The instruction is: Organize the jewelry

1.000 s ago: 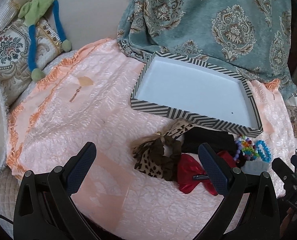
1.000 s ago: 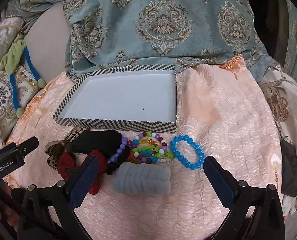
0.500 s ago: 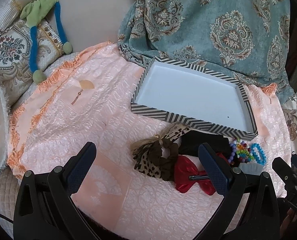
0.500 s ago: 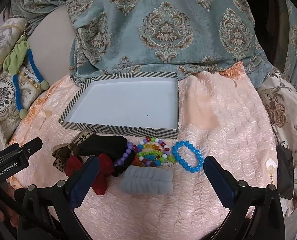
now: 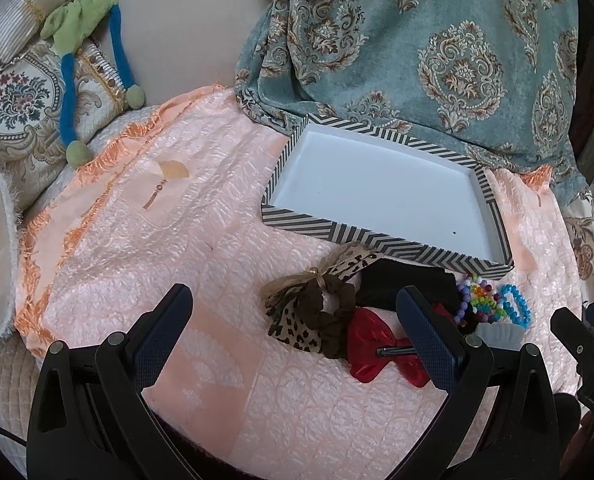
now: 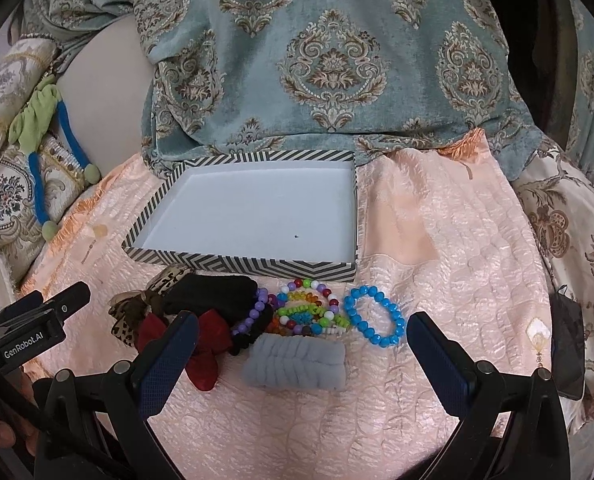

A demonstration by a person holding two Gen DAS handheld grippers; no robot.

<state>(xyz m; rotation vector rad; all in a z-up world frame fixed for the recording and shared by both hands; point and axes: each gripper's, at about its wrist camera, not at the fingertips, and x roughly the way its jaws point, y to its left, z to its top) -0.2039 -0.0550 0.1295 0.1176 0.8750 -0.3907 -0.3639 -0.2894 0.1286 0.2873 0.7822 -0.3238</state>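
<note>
An empty white box with a black-and-white striped rim [image 6: 233, 266] [image 5: 361, 236] sits on a pink quilted cloth. In front of it lie a blue bead bracelet [image 6: 374, 315], several multicoloured bead bracelets [image 6: 307, 308], a purple bead bracelet [image 6: 253, 314], a grey fuzzy band [image 6: 295, 366], a black scrunchie [image 6: 213, 292], a red bow clip [image 5: 381, 360] [image 6: 205, 354] and a leopard-print scrunchie [image 5: 313, 320]. My left gripper [image 5: 297, 328] is open and empty, just short of the leopard scrunchie and bow. My right gripper [image 6: 297, 354] is open and empty above the grey band.
A teal patterned cloth [image 6: 329, 60] hangs behind the box. Embroidered cushions [image 5: 21, 112] and a green-and-blue soft toy [image 5: 85, 28] lie at the left. A dark phone-like object [image 6: 567, 336] rests at the right edge. The left gripper's body [image 6: 29, 328] shows in the right wrist view.
Both grippers have drawn back and up a little, so the box and the jewelry pile sit lower and farther in both views. Both stay open. No object has moved.
</note>
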